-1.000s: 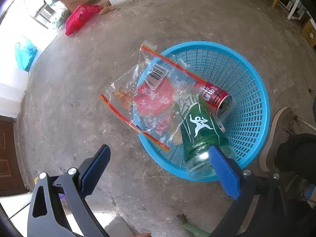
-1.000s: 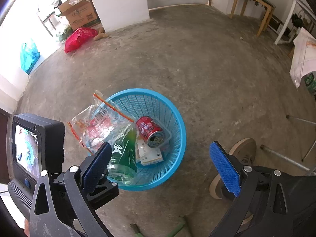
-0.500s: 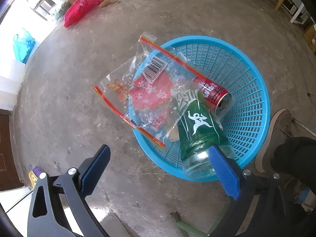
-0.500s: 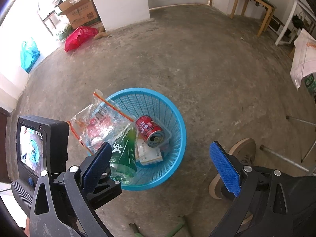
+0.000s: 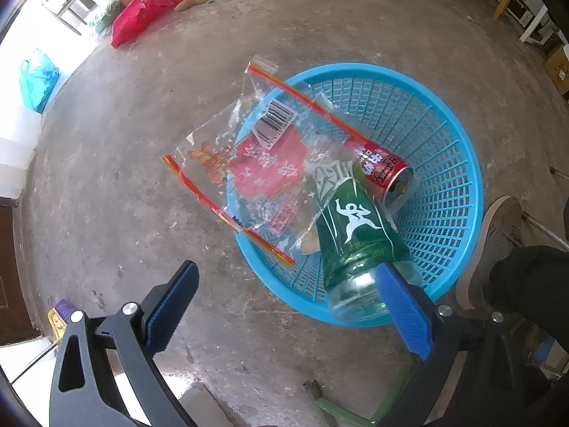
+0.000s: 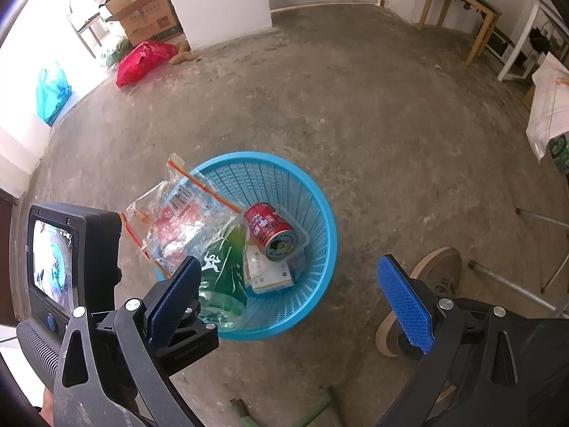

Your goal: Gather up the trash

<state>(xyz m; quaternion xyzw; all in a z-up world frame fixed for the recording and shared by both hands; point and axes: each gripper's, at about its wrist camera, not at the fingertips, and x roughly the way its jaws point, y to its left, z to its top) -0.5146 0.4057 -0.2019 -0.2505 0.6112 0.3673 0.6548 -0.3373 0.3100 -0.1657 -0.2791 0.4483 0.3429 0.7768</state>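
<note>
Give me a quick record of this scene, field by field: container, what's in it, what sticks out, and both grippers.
container: blue basket on the concrete floor
inside: red can lying on its side, white carton
sticking out: green bottle leaning over the rim; clear plastic bag draped over the rim
left gripper: open, empty
right gripper: open, empty
nearby: a shoe beside the basket

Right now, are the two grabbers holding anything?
Left gripper: open, holding nothing.
Right gripper: open, holding nothing.
</note>
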